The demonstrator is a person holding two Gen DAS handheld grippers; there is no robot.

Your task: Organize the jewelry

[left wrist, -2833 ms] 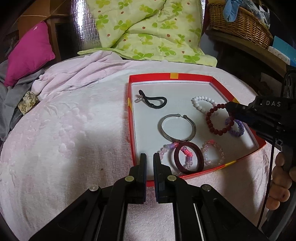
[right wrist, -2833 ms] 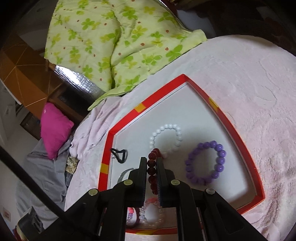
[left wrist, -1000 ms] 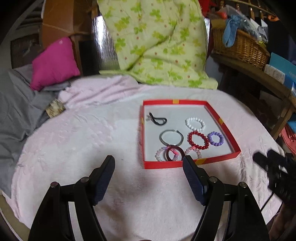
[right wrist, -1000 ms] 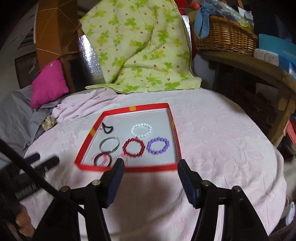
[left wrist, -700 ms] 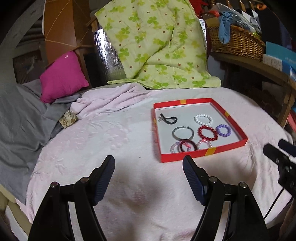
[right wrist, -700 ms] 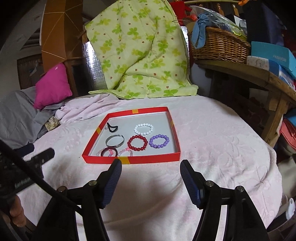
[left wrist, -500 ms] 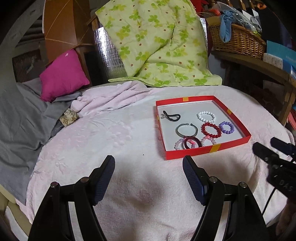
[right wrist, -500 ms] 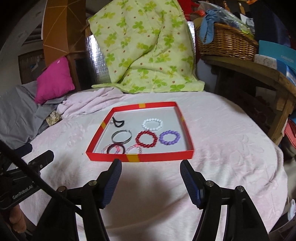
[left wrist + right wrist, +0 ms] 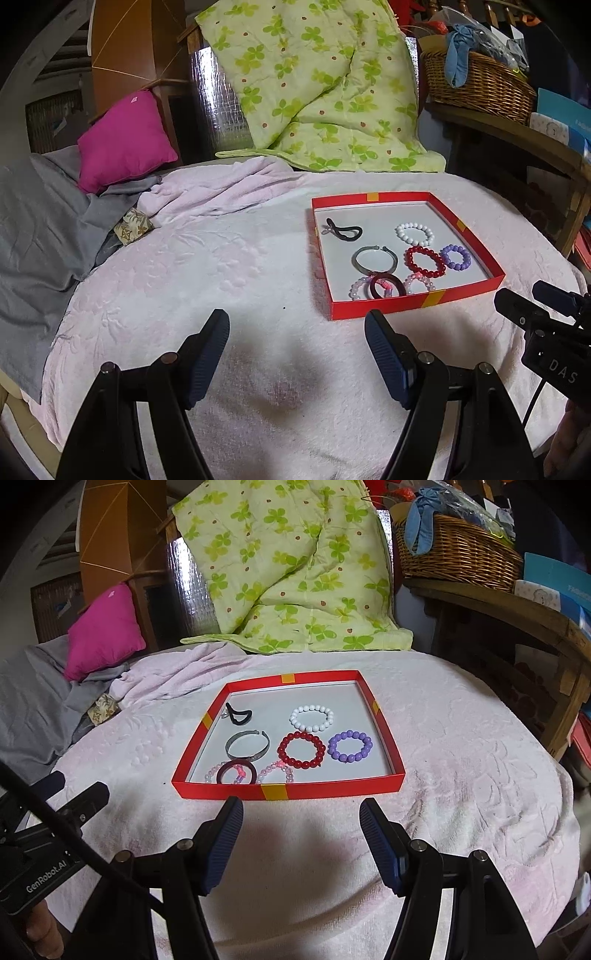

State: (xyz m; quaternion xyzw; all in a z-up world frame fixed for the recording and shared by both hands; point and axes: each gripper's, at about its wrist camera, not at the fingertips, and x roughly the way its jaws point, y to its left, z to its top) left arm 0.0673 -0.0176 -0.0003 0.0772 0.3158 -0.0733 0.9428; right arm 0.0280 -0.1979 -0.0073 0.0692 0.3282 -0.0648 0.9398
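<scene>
Presently both tools hang above the pale pink towelling cloth (image 9: 461, 738) that covers the table, each spread wide with nothing between the fingers: left tool (image 9: 295, 354), right tool (image 9: 301, 836). Shallow red cardboard tray with yellow tape marks (image 9: 332, 792) lies on the cloth just beyond the right tool's fingertips; from the left wrist view it sits ahead and to the right (image 9: 413, 304). Inside, on the white floor: black looped hair tie (image 9: 239, 715) at far left, white bead bracelet (image 9: 311, 719) at far centre, silver open cuff bangle (image 9: 246, 745), red bead bracelet (image 9: 301, 750) and purple bead bracelet (image 9: 350, 746) across the middle. Near front wall, dark maroon ring bangle (image 9: 236, 771) overlaps clear pink bead bracelets (image 9: 275, 770). Green clover-print quilt (image 9: 288, 572) is heaped behind the table.
</scene>
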